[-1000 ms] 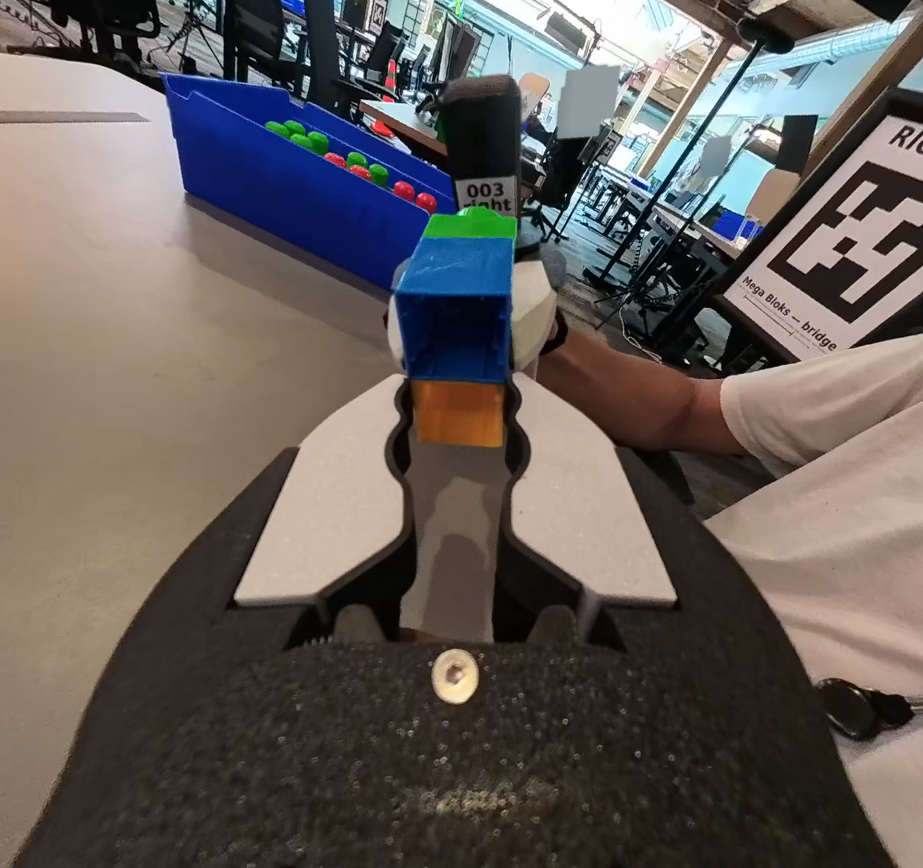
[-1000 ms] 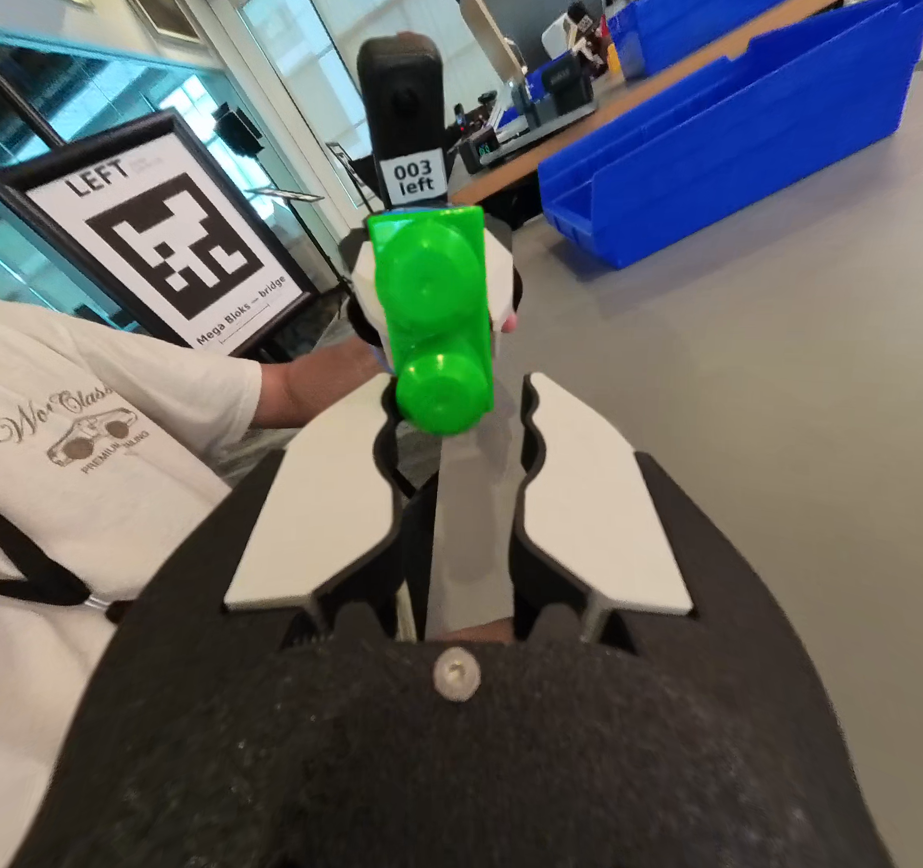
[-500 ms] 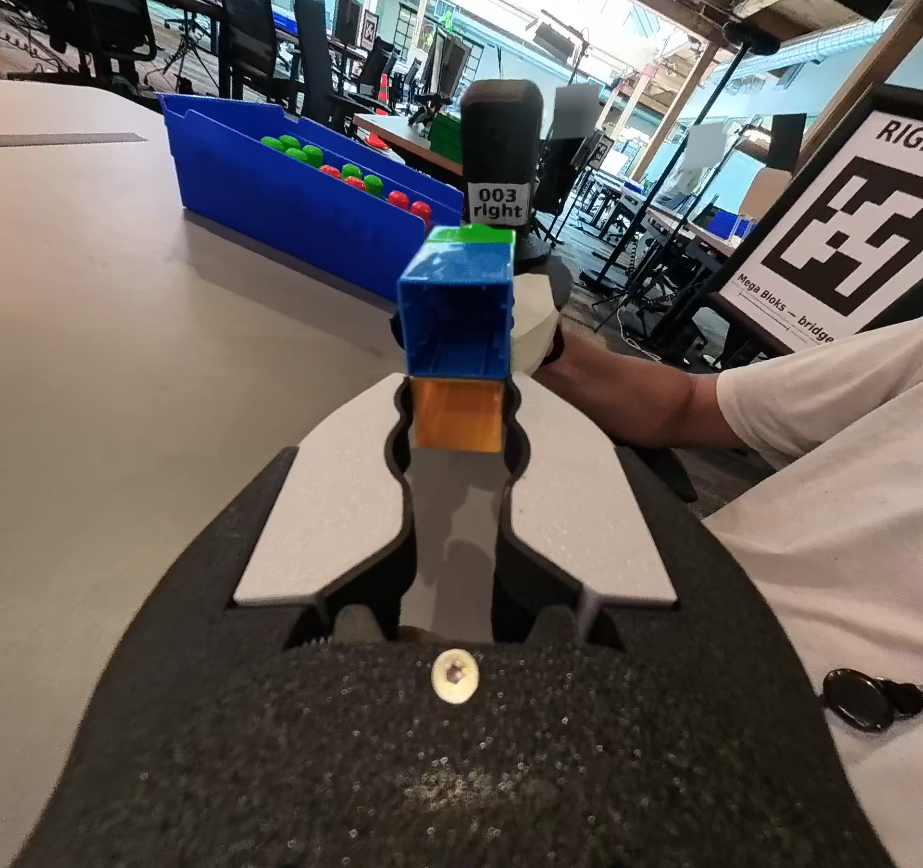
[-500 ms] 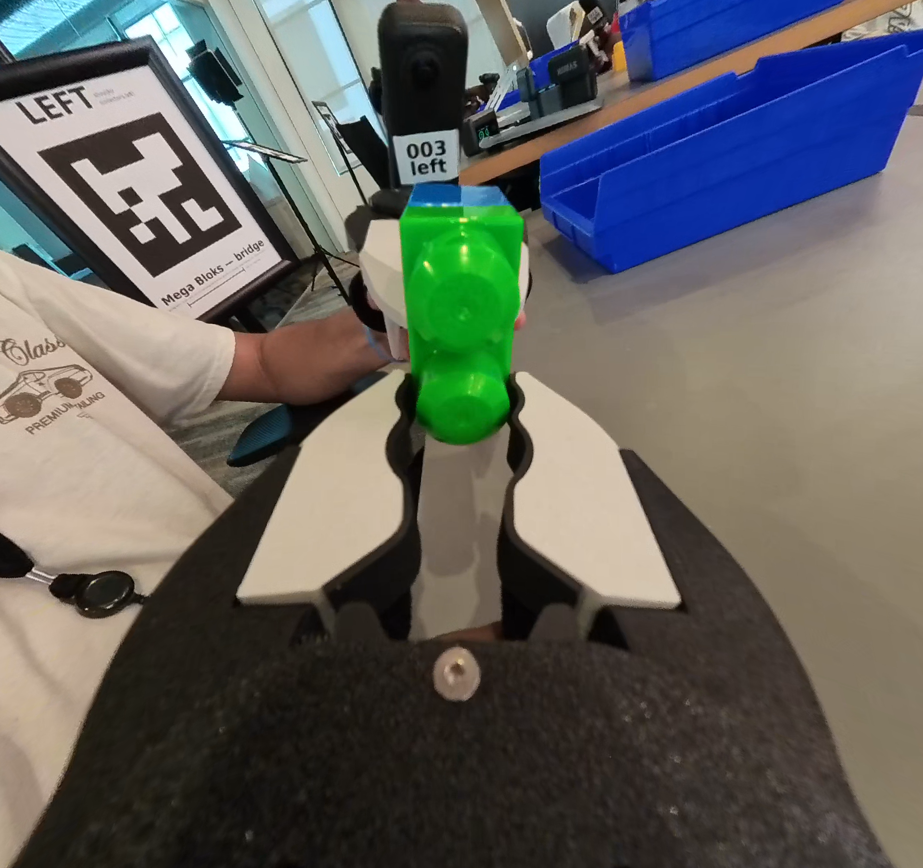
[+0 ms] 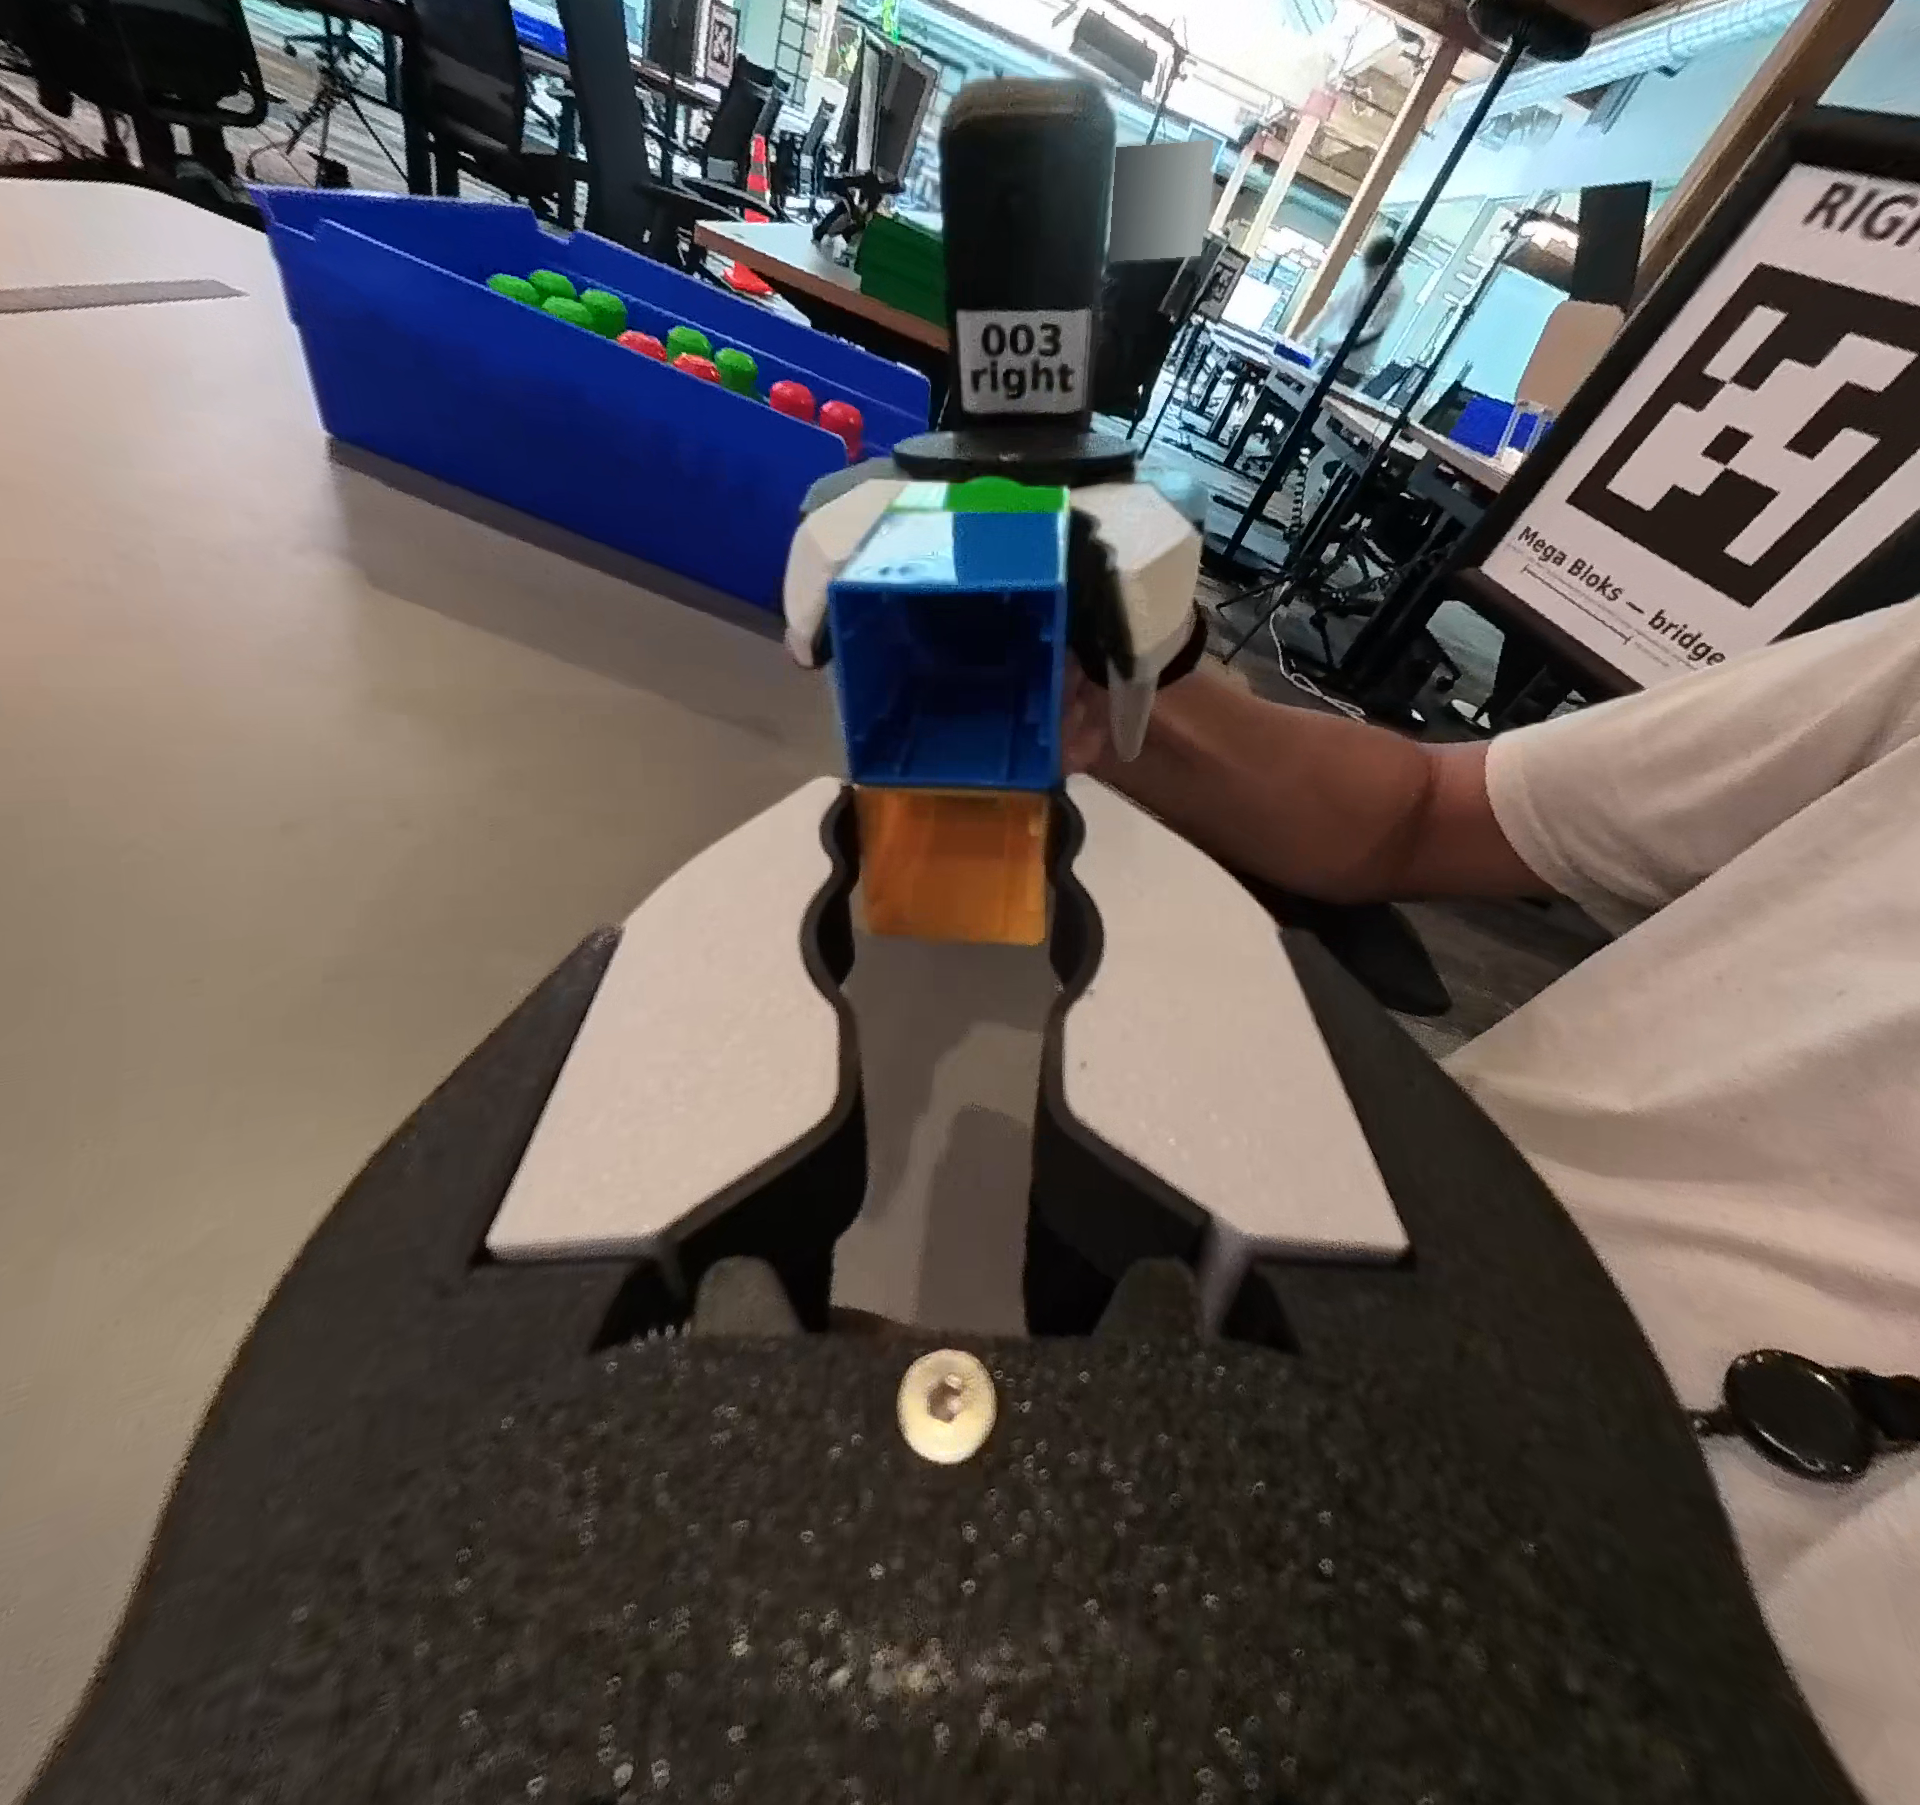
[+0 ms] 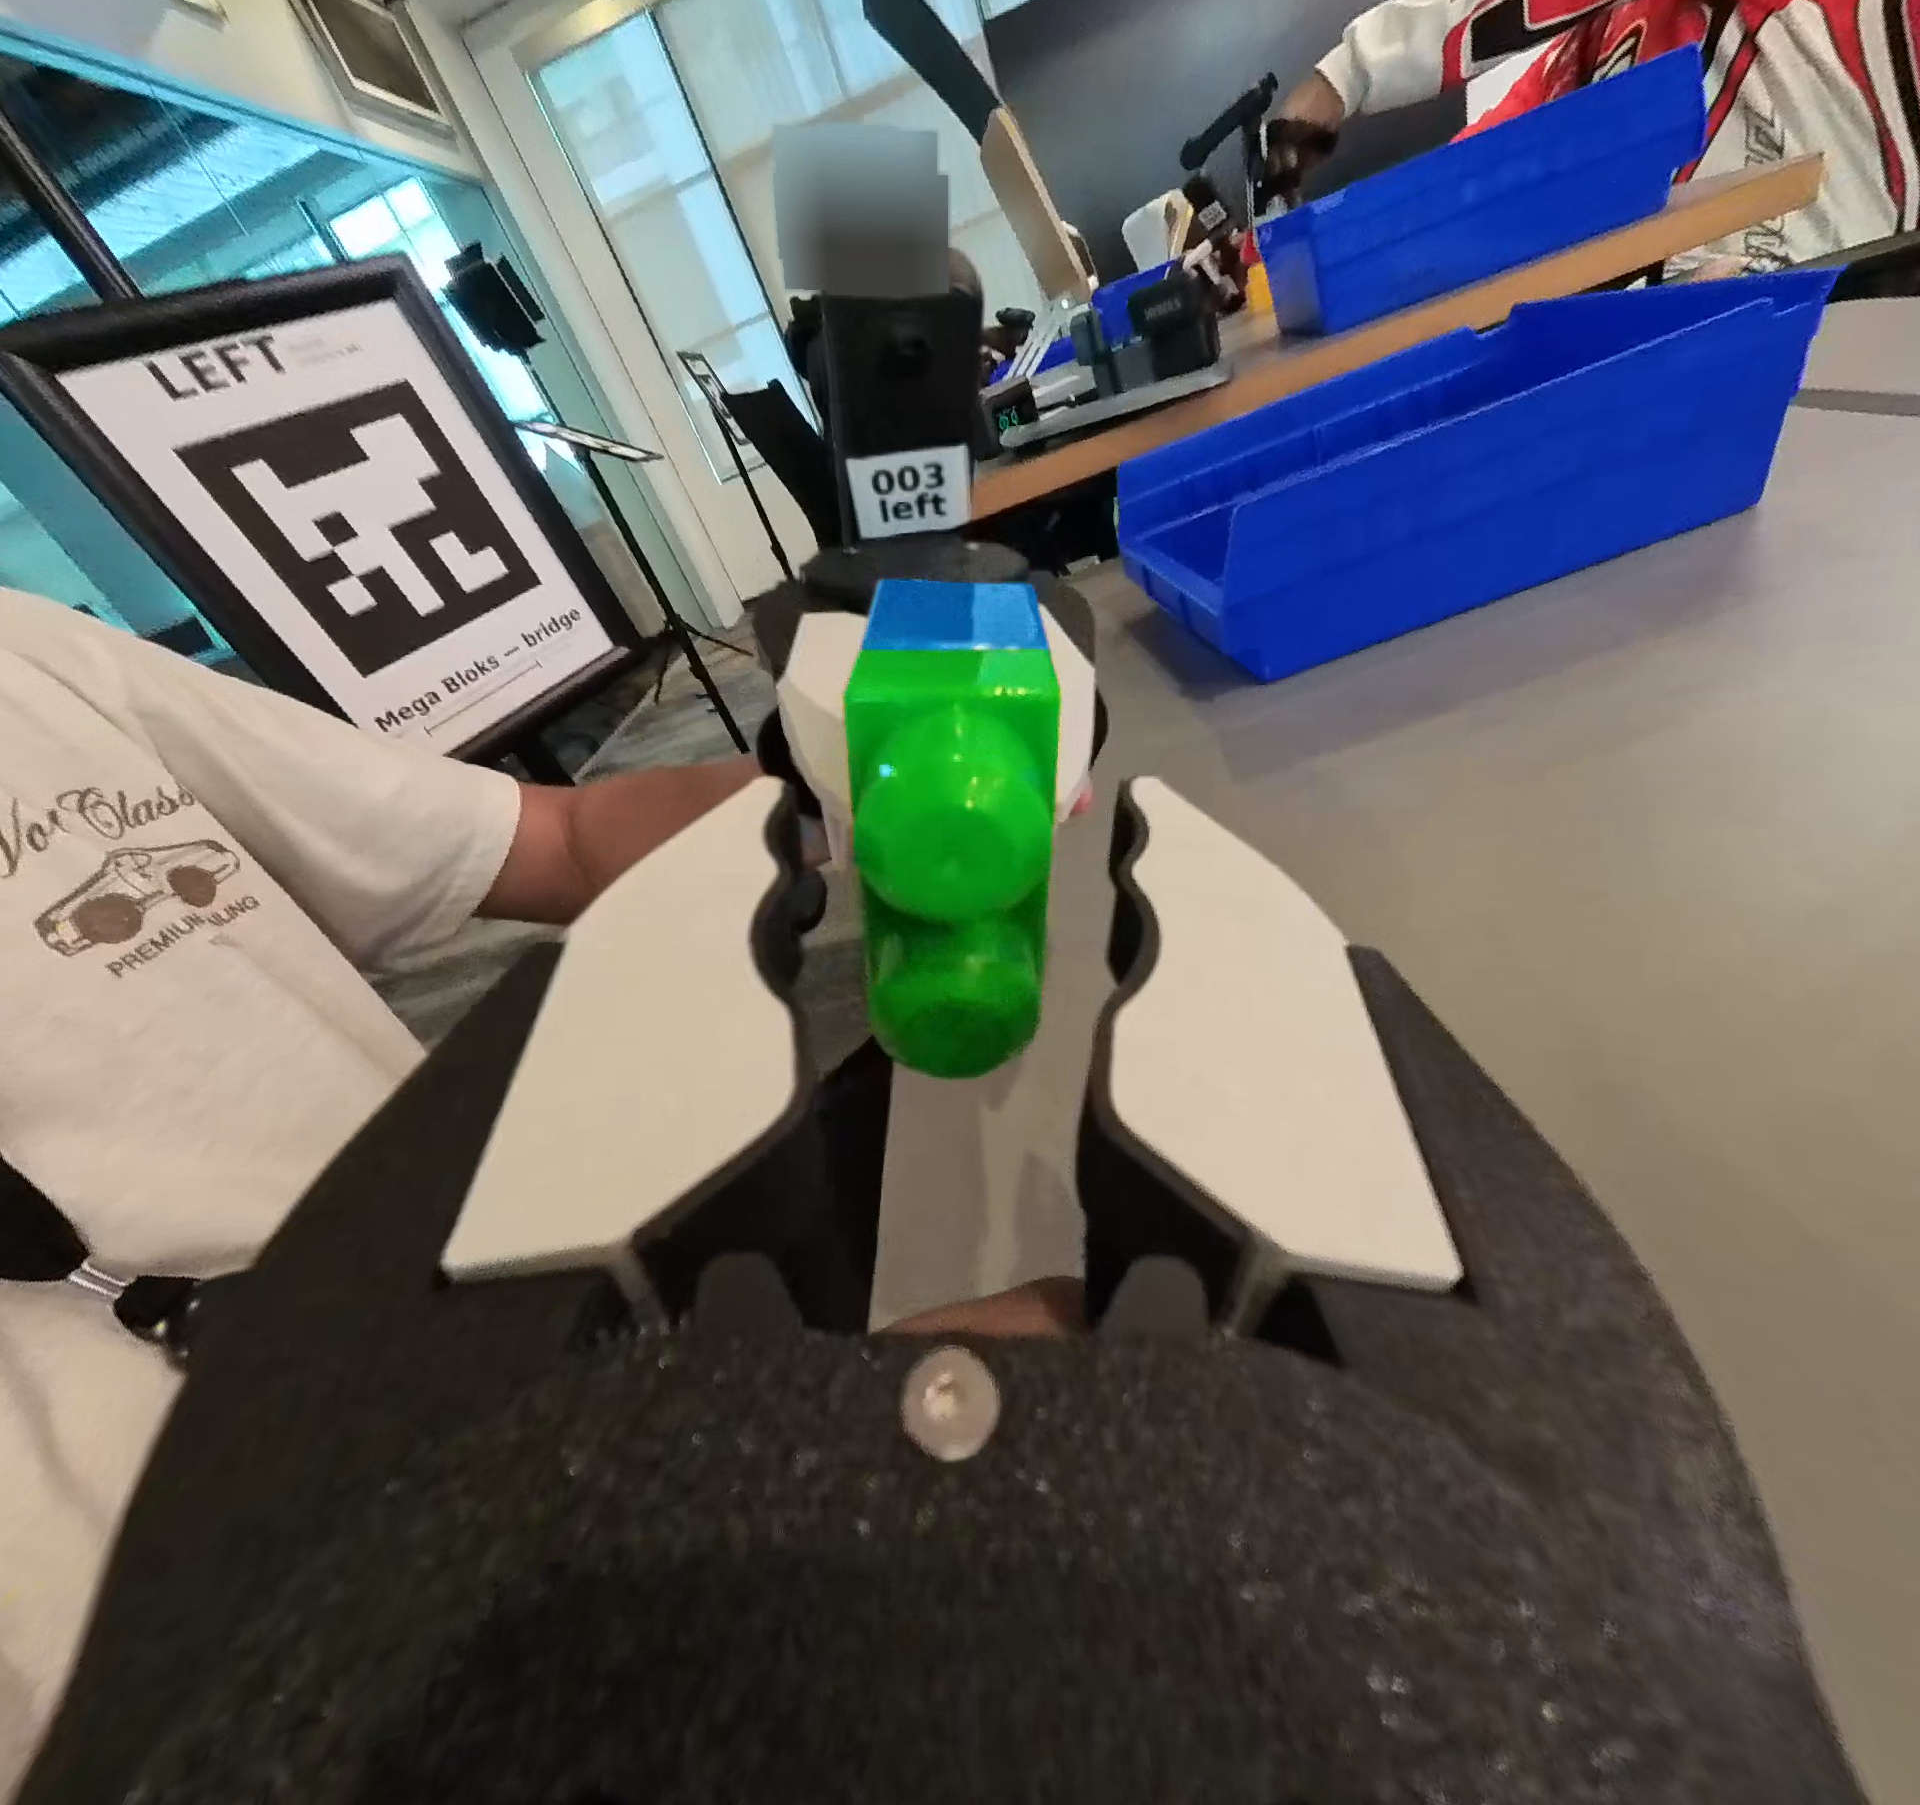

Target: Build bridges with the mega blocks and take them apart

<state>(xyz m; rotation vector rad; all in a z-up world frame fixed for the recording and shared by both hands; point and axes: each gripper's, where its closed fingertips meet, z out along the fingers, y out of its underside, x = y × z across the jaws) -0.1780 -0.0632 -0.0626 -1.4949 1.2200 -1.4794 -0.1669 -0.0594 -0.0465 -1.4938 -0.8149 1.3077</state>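
Left wrist view first: our left gripper (image 5: 951, 851) has its two white fingers (image 5: 707, 1049) drawn in against the sides of an orange block (image 5: 954, 867), so it is clamped on that block with only the block's width between the tips. Directly above the orange piece sits a blue block (image 5: 951, 685), its hollow underside turned toward the camera. A sliver of the green block (image 5: 997, 496) shows over the blue one's top edge. Just behind this stack we see our right gripper (image 5: 987, 560) facing us, its white fingers on either side of the far end of the blocks, with a forearm (image 5: 1278, 799) and white sleeve running off to the right. Farther back on the grey table (image 5: 312, 716) lies a blue bin (image 5: 582, 436) holding green and red pieces, and a framed marker sign (image 5: 1745, 425) stands at the right edge.

Right wrist view: our right gripper (image 6: 951, 846) has its fingers standing apart from the green block (image 6: 951, 862), with clear gaps on both sides, so it is partly open and grips nothing that we can see. The green block points its two round studs at the camera, and the blue block (image 6: 956, 614) peeks out behind its top. Beyond them the left gripper (image 6: 935, 654) holds the stack from the far side. Farther off, an empty-looking blue bin (image 6: 1455, 498) rests on the table (image 6: 1558, 872), another framed sign (image 6: 343, 508) stands at left, and a person in red and white (image 6: 1662, 20) is at the next desk
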